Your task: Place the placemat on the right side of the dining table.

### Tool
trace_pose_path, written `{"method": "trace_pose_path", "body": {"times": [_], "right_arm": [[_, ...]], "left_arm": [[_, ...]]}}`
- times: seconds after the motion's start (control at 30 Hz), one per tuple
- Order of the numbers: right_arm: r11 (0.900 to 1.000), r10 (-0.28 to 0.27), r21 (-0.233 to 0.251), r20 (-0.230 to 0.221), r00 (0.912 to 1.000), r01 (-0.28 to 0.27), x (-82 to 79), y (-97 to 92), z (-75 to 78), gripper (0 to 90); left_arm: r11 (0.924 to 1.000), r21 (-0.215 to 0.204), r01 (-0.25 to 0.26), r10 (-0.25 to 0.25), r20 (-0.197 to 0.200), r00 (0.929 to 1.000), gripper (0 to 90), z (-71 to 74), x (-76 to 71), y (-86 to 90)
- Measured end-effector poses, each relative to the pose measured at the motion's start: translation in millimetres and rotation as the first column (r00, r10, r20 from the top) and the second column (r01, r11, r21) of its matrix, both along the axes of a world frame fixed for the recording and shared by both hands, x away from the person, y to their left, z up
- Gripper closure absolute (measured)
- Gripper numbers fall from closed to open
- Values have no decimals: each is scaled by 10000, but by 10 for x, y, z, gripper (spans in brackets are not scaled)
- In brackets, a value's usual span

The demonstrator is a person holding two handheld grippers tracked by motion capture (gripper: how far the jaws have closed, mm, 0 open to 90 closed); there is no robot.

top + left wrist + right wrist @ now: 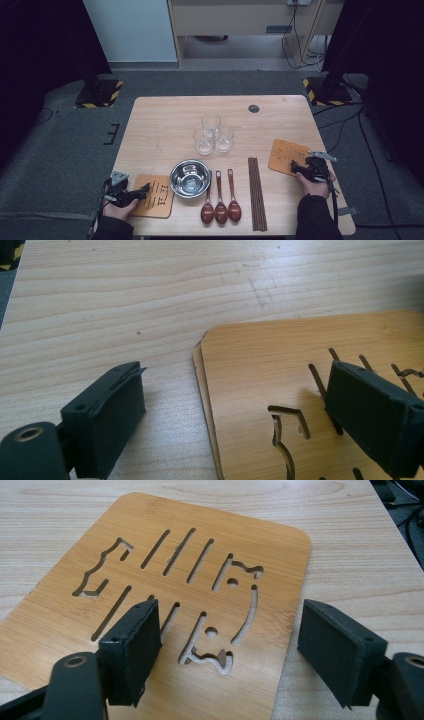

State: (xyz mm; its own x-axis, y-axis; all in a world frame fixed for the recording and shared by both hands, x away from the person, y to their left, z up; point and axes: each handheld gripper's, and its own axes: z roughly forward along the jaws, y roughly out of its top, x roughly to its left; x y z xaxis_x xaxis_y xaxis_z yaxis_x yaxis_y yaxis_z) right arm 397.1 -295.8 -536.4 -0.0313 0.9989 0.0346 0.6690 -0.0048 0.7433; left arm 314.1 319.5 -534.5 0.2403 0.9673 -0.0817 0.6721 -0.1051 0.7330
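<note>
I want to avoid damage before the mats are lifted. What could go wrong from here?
1. The left mat seems to be two thin boards stacked; the open left hand-held gripper, straddling their edge, might take only one.
2. The right mat lies flat, so the open right hand-held gripper may slide off it.

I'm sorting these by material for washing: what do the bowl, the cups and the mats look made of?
Bowl: likely steel, shiny grey reflections. Cups: clear glass or plastic, see-through. Mats: seemingly bamboo or wood, fine straight grain, cut-outs.
</note>
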Motion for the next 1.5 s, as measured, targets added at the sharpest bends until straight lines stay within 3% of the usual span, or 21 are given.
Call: {"method": "trace_pose_path", "body": {"times": [0.33,0.53,0.83,1.13,1.3,1.5], "right_arm": [[9958,914,104,100,9958,-915,38,-102,-4,289],[9849,1728,85,140,9849,-1729,103,-162,-7,296],[9703,2412,139,145,9704,-2414,163,-218,-9,296],[9720,2314,375,144,9728,-2318,162,-226,-1,250],[9754,2113,542,445,9764,-2135,128,-210,57,228],[9771,2108,277,25,9775,-2108,121,-136,42,190]], "left_arm": [[10000,-6,8,-8,1,10000,81,0,1,1],[10000,-3,11,-11,0,10000,81,0,1,1],[10000,0,11,-11,-1,10000,81,0,1,1],[10000,3,14,-14,0,10000,81,0,1,1],[10000,5,14,-14,0,10000,81,0,1,1],[10000,4,14,-14,-1,10000,81,0,1,1]]}}
